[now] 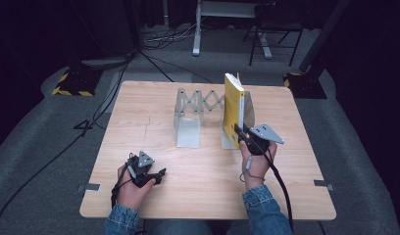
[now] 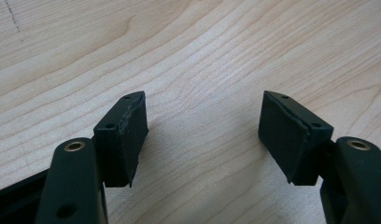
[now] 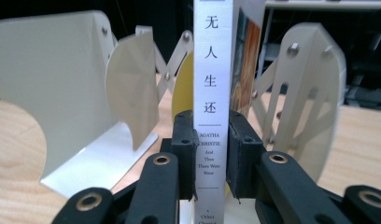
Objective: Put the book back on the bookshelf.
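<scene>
Book in the rack, at the counter's far right.
The upright yellow paperback book (image 1: 234, 105) stands at the right end (spine toward the person) of the expanding grey metal book rack (image 1: 188, 117) on the pale wooden counter (image 1: 208, 171).

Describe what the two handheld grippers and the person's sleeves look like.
Both the left gripper and the right gripper are black, each topped by a grey three-cornered plate and trailing a black cable. Their jaws end in flat black pads with brass-coloured pivot rivets. The sleeves are blue denim.

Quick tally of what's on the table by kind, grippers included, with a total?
Yellow paperback book with white spine: 1
Grey metal expandable bookend rack: 1
Black two-jaw grippers: 2, left gripper open, right gripper shut on the book
Total: 4
</scene>
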Demonstrator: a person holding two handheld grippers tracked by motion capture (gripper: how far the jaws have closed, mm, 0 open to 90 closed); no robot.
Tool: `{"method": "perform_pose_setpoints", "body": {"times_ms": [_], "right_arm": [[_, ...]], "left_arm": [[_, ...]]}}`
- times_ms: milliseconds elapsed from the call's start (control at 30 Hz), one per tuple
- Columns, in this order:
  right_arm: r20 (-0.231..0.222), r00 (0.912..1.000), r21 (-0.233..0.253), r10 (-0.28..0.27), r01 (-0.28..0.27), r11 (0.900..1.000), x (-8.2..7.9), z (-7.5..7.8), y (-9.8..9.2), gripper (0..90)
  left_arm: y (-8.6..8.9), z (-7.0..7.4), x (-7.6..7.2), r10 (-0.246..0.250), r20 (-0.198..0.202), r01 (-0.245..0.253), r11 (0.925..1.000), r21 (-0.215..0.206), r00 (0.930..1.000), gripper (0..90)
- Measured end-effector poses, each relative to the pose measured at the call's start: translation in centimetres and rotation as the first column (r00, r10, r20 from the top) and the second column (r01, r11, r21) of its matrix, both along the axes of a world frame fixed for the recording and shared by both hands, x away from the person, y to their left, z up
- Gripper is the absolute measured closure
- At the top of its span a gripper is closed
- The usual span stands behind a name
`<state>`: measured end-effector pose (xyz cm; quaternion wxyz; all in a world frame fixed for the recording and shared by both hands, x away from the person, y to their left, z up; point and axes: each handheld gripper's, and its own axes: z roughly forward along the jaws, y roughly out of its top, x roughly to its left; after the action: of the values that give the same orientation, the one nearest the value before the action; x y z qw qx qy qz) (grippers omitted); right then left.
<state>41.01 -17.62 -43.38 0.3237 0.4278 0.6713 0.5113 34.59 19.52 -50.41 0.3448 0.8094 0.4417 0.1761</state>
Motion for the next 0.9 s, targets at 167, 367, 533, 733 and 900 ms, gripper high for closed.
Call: {"method": "perform_pose_setpoints", "body": {"times_ms": [167,367,533,733,900], "right_arm": [[-0.039,0.9992,-0.004,0.012,-0.012,1.000,0.2,-1.1,0.2,74.1],[-0.059,0.9976,-0.013,0.037,-0.038,0.999,0.3,-1.2,0.6,71.9],[-0.107,0.9936,-0.058,0.035,-0.042,0.997,0.5,-2.0,1.0,71.0],[-0.121,0.9924,-0.063,0.025,-0.032,0.997,1.1,-2.5,1.0,71.0],[-0.119,0.9926,-0.066,0.026,-0.034,0.997,1.4,-2.5,1.0,70.9]], "left_arm": [[0.0,0.0,0.0,0.000,0.000,0.000,1.0000,0.000,1.0000,33.3],[0.0,0.0,-0.1,-0.001,-0.001,0.001,1.0000,-0.001,1.0000,33.3],[0.1,0.0,-0.2,-0.006,-0.003,0.006,1.0000,0.002,1.0000,33.2],[0.1,0.0,-0.3,-0.002,-0.003,0.002,1.0000,-0.001,1.0000,32.8],[0.2,0.0,-0.5,-0.005,-0.004,0.005,1.0000,-0.001,1.0000,32.4]]}}
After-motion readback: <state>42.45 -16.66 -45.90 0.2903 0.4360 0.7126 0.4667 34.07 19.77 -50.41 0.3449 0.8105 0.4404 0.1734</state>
